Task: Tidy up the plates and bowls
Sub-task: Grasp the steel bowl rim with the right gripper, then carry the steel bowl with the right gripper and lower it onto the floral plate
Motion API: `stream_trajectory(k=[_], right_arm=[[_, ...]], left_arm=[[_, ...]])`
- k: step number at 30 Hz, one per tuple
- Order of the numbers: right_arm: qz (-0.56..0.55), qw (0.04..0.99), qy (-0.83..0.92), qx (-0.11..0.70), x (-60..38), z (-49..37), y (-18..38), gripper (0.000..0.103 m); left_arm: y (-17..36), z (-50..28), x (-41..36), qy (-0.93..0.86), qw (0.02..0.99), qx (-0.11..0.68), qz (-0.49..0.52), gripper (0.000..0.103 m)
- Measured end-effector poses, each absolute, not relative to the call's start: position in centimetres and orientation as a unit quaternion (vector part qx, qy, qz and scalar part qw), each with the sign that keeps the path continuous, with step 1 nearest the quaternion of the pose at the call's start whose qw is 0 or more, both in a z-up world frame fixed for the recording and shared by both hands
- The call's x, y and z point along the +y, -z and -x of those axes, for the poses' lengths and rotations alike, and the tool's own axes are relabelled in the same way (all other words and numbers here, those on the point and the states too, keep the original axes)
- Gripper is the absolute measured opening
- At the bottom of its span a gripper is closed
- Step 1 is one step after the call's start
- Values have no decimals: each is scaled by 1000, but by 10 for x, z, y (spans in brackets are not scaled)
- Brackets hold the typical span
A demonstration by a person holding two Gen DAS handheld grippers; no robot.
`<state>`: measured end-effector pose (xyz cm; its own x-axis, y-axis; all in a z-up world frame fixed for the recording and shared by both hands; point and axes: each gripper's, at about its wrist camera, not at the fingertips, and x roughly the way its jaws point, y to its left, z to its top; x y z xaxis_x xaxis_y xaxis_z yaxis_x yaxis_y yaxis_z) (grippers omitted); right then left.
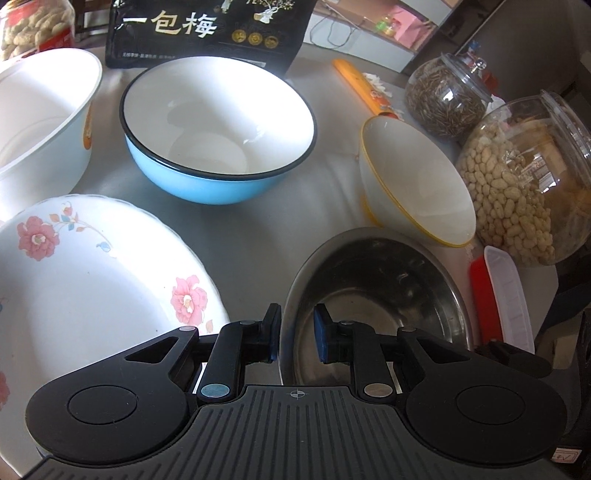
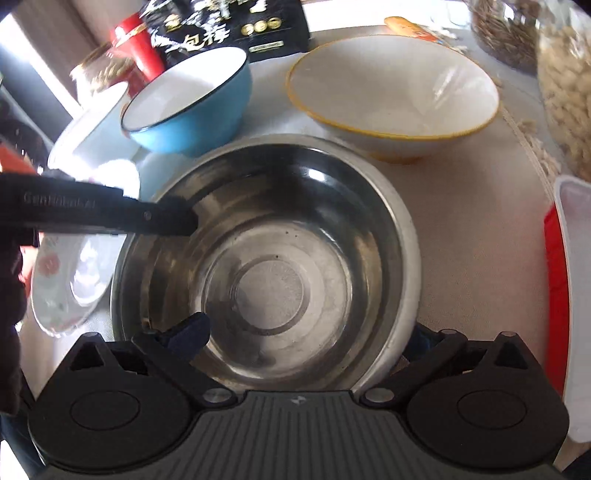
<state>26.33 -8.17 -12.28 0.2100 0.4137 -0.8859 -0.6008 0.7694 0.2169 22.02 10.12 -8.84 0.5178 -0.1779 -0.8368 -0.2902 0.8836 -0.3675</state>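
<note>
1. The left gripper [image 1: 295, 334] straddles the near-left rim of the steel bowl [image 1: 373, 291], which sits between the floral plate [image 1: 92, 280] and the yellow-rimmed bowl [image 1: 417, 184]; its pads stand narrowly apart, not yet pinching.
2. The right gripper [image 2: 306, 332] is spread wide across the steel bowl's near rim, one finger inside.
3. I judge the step to be gripping the rim: close squarely and lift level, since thin steel may slip.
4. The right gripper's outer fingertip is hidden behind the rim; the right wrist view is blurred at its left.

Peanut jar [image 1: 524, 181], seed jar [image 1: 445, 98], black snack bag [image 1: 207, 29].
</note>
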Motion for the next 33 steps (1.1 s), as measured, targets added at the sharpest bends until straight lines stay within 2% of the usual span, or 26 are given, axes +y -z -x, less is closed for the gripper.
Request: stream_trajectory(k=[4,8,13,17,30,33], right_arm=[[100,802,-312,499,-95,-252,118,81],[63,811,-278,511,-129,-258,112,56],[54,809,-266,521,-157,-259,109,52],[66,811,-265,518,-152,-258,112,51],[53,823,-261,502,-155,-250,113,51],[53,823,-255,504,-153,-249,110,47]], left_arm=[[91,-215,91,-17,832,503,234,20],[94,-203,72,13,820,521,235,20],[106,-197,57,39,801,541,254,18],[108,-202,45,20,807,544,230,16],[107,-206,39,-4,805,548,225,18],[103,-203,41,-13,811,541,223,18]])
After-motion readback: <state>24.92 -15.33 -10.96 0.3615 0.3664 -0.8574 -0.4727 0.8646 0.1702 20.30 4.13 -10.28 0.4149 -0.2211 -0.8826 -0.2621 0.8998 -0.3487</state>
